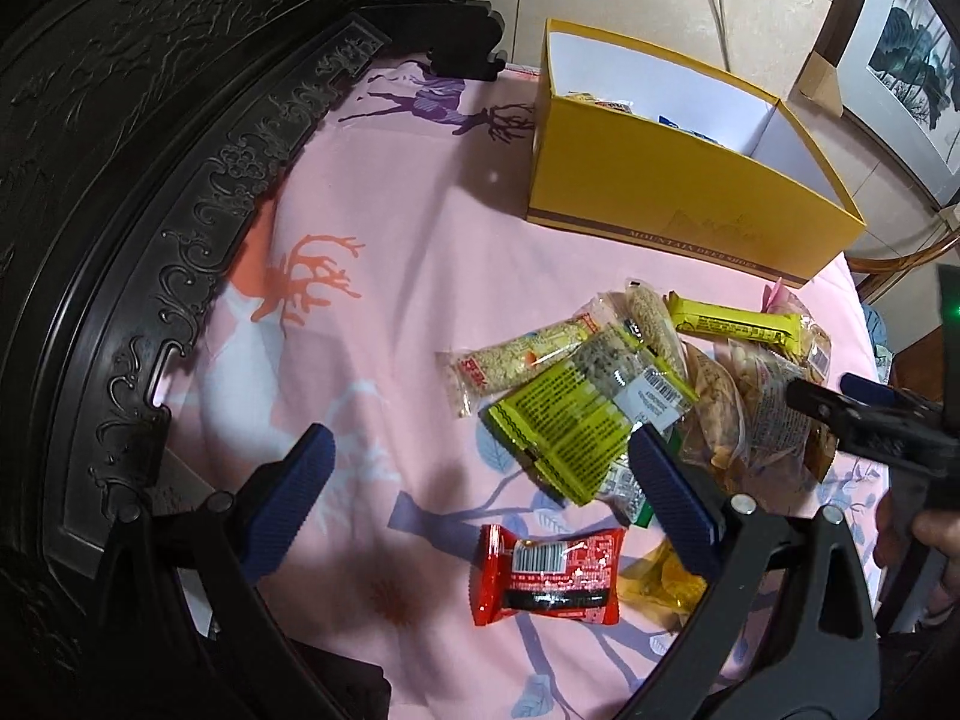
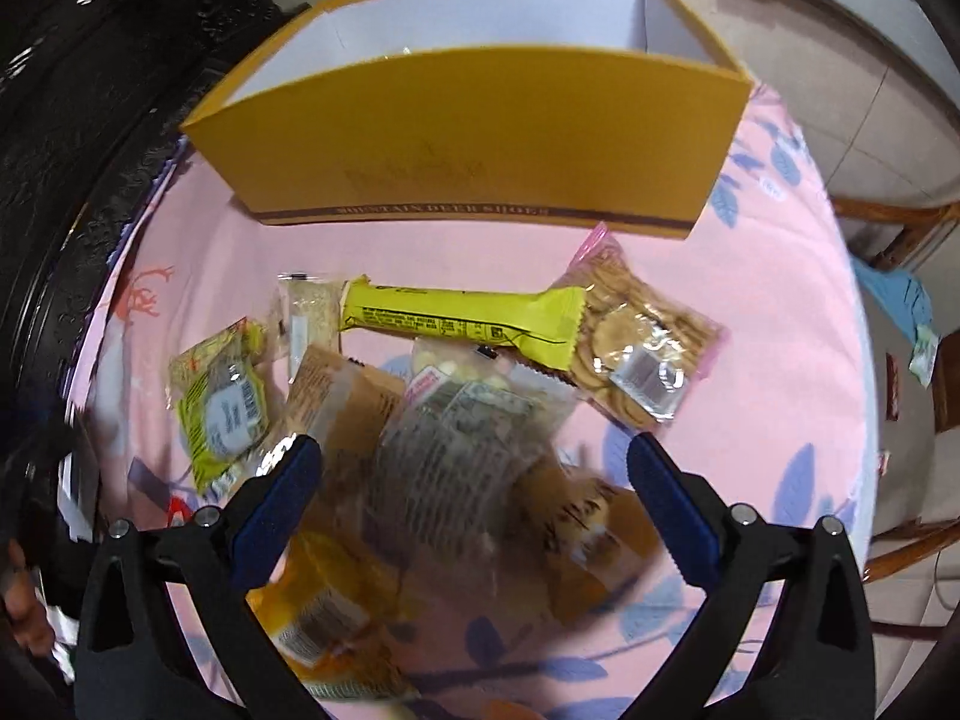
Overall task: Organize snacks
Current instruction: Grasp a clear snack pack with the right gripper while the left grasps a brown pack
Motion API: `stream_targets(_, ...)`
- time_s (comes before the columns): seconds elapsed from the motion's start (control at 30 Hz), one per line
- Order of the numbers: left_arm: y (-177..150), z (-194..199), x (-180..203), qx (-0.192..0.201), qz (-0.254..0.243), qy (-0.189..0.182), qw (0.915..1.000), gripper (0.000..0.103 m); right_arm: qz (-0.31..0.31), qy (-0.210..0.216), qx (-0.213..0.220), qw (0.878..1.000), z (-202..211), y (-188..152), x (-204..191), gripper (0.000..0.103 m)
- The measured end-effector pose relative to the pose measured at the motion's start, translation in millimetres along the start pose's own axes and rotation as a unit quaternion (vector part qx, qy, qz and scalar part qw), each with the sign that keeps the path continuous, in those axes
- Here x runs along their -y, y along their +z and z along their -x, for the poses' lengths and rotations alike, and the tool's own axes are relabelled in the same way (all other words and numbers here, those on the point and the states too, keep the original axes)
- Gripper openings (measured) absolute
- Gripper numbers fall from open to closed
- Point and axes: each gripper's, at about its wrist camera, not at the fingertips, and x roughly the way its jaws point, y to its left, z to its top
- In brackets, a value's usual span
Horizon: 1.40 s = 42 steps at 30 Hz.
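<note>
Over the snack pile before the yellow box, I am lowering my right gripper, jaws apart and empty, risking pinching several overlapping slippery packets and dropping them.

Soft indoor light fell evenly, dim toward the dark carved wood at the left. Both views bulged and darkened at the rims. The snack packets nearest the right camera were smeared by motion blur; wrappers showed slight glare.
</note>
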Motion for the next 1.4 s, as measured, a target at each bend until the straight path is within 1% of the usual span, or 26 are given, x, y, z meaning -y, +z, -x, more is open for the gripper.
stream_targets(0.03, -0.6, 0.6, -0.7, 0.0, 0.001, 0.0, 1.0, 0.1, -0.006, 0.001, -0.006, 1.0, -3.7, 1.1, 0.7, 0.091)
stream_targets(0.13, -1.3, 1.6, -2.9, 0.002, 0.003, 0.0, 1.0, 0.1, -0.008, -0.002, -0.021, 1.0, -15.7, 3.5, -1.3, 0.081)
stream_targets(0.27, -2.0, -0.6, -6.1, -0.001, 0.006, 0.002, 1.0, 0.1, 0.01, -0.024, -0.038, 0.999, -32.5, 2.6, -7.6, 0.073)
stream_targets(0.37, -1.6, -2.3, -8.1, -0.002, 0.007, 0.005, 1.0, 0.1, 0.029, -0.038, -0.028, 0.998, -31.7, 0.7, -13.3, 0.064)
stream_targets(0.4, -1.5, -2.9, -8.7, -0.002, 0.007, 0.006, 1.0, 0.1, 0.031, -0.038, -0.026, 0.998, -29.4, -0.1, -15.1, 0.058)
stream_targets(0.53, -1.0, -7.4, -5.6, -0.002, -0.009, 0.01, 0.9999, 0.1, 0.018, -0.018, -0.011, 1.0, -11.9, -0.1, -11.4, 0.04)
stream_targets(0.57, -0.9, -8.7, -3.3, 0.0, -0.017, 0.01, 0.9998, 0.1, 0.01, -0.007, -0.007, 1.0, -7.0, -0.1, -7.9, 0.038)
stream_targets(0.67, -1.2, -13.6, 8.2, 0.005, -0.053, 0.01, 0.9985, 0.1, -0.022, 0.028, 0.008, 0.999, 11.2, -0.9, 4.1, 0.037)
stream_targets(0.77, -1.0, -20.3, 21.2, 0.005, -0.092, 0.012, 0.9957, 0.1, -0.058, 0.068, 0.018, 0.996, 26.6, -3.2, 20.3, 0.036)
stream_targets(0.83, -0.8, -23.8, 30.5, 0.007, -0.114, -0.001, 0.9934, 0.1, -0.076, 0.087, 0.023, 0.993, 35.0, -7.0, 27.5, 0.036)
stream_targets(0.93, -0.9, -30.7, 41.0, 0.009, -0.135, -0.022, 0.9905, 0.1, -0.09, 0.097, 0.026, 0.991, 45.3, -9.8, 35.1, 0.036)
stream_targets(1.03, -1.9, -40.7, 52.6, -0.003, -0.15, -0.02, 0.9885, 0.1, -0.097, 0.105, 0.028, 0.989, 52.0, -13.7, 40.6, 0.036)
stream_targets(1.1, -0.3, -40.3, 60.1, -0.008, -0.149, -0.043, 0.9879, 0.1, -0.098, 0.108, 0.03, 0.989, 55.5, -14.1, 48.6, 0.036)
stream_targets(1.17, 2.4, -37.1, 74.6, -0.009, -0.149, -0.079, 0.9856, 0.1, -0.099, 0.108, 0.032, 0.989, 58.5, -15.3, 49.0, 0.036)
stream_targets(1.23, 5.1, -36.9, 90.1, -0.008, -0.156, -0.098, 0.9829, 0.1, -0.105, 0.109, 0.033, 0.988, 60.5, -16.2, 49.9, 0.036)
stream_targets(1.33, 12.2, -42.3, 115.4, -0.013, -0.163, -0.113, 0.9801, 0.1, -0.114, 0.111, 0.034, 0.987, 62.1, -18.8, 55.1, 0.036)
stream_targets(1.4, 16.9, -49.4, 130.4, -0.022, -0.165, -0.115, 0.9794, 0.099, -0.121, 0.111, 0.036, 0.986, 62.9, -20.7, 59.2, 0.036)
